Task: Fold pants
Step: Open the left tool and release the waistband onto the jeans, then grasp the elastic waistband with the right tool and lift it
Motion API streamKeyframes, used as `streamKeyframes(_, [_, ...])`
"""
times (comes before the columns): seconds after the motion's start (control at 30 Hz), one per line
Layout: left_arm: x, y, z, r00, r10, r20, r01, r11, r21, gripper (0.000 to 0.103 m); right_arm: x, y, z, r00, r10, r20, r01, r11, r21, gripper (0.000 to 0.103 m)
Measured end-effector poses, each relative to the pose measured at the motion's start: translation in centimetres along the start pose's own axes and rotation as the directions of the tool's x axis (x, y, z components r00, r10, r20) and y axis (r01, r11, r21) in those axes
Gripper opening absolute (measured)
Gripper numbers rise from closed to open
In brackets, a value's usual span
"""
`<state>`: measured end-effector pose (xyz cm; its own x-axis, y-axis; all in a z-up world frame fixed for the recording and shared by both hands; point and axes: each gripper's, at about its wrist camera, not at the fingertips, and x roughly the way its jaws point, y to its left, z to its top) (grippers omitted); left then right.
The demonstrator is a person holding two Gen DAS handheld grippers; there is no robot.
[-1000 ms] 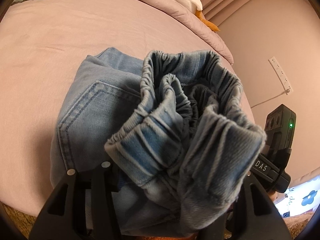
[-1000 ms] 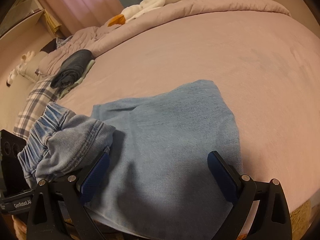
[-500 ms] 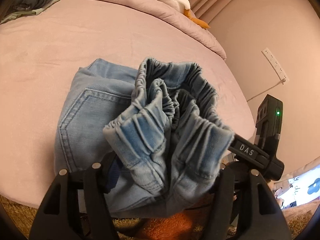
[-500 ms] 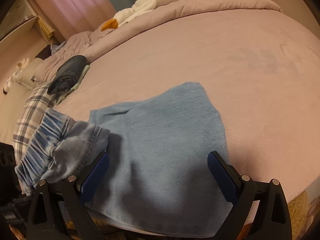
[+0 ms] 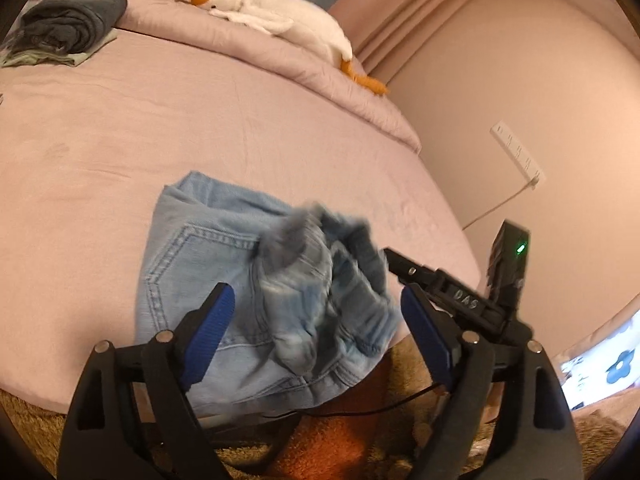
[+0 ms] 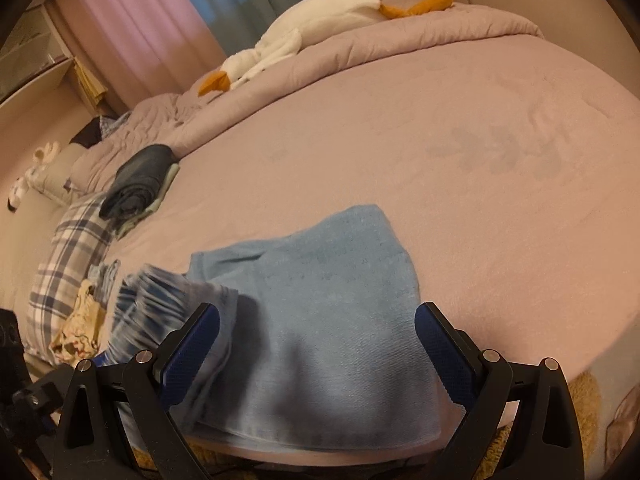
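Folded light-blue denim pants (image 5: 208,264) at near edge of pink bed (image 5: 120,128), soft, floppy, fairly heavy, best pinched at elastic waistband (image 5: 320,280); left gripper (image 5: 316,320) just opened wide, nothing pinched, w/ right gripper (image 6: 316,332) wide, empty.

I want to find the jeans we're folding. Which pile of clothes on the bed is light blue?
The light blue jeans at the bed's near edge, just beyond the open left gripper. The other pile, the dark rolled clothes, lies far back.

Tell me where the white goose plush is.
The goose plush lies on the bunched quilt at the bed's far end, top centre in both views, right of the dark folded clothes.
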<state>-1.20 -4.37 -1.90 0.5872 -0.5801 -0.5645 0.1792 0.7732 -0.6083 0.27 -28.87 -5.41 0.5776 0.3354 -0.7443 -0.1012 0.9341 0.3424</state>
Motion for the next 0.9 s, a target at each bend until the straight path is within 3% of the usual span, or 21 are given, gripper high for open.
streamKeyframes(0.07, [-1.3,0.4,0.5,0.999,-0.009,0.041,0.010,1.000,-0.009,0.096,-0.2,0.0,0.0,1.000,0.005,0.008,-0.005,1.000,0.001,0.098])
streamKeyframes(0.17, [-2.1,0.9,1.2,0.995,0.055,0.082,-0.054,0.998,-0.017,0.100,-0.1,0.1,0.1,1.000,0.013,0.010,-0.013,1.000,0.007,0.098])
streamKeyframes(0.37, [-0.6,3.9,0.7,0.948,0.317,0.027,-0.316,0.948,-0.038,0.098,0.0,0.5,0.0,1.000,0.014,0.002,-0.014,1.000,0.012,0.098])
streamKeyframes(0.53, [1.9,5.8,-0.1,0.944,0.323,-0.065,-0.326,0.944,-0.044,0.098,-1.0,0.9,0.1,0.998,0.060,0.034,-0.061,0.998,0.017,0.098])
streamKeyframes(0.73, [5.9,7.3,-1.5,0.917,0.345,-0.202,-0.359,0.933,-0.036,0.098,-0.1,3.1,-0.4,0.992,0.127,-0.012,-0.127,0.991,-0.034,0.099])
streamKeyframes(0.8, [6.2,7.0,-1.8,0.911,0.368,-0.189,-0.376,0.927,-0.010,0.098,0.8,4.1,-0.7,0.993,0.114,-0.036,-0.117,0.990,-0.076,0.102])
streamKeyframes(0.9, [6.2,6.9,-1.7,0.916,0.355,-0.184,-0.362,0.932,0.000,0.098,2.7,5.0,-1.4,0.996,0.053,-0.077,-0.062,0.990,-0.125,0.102])
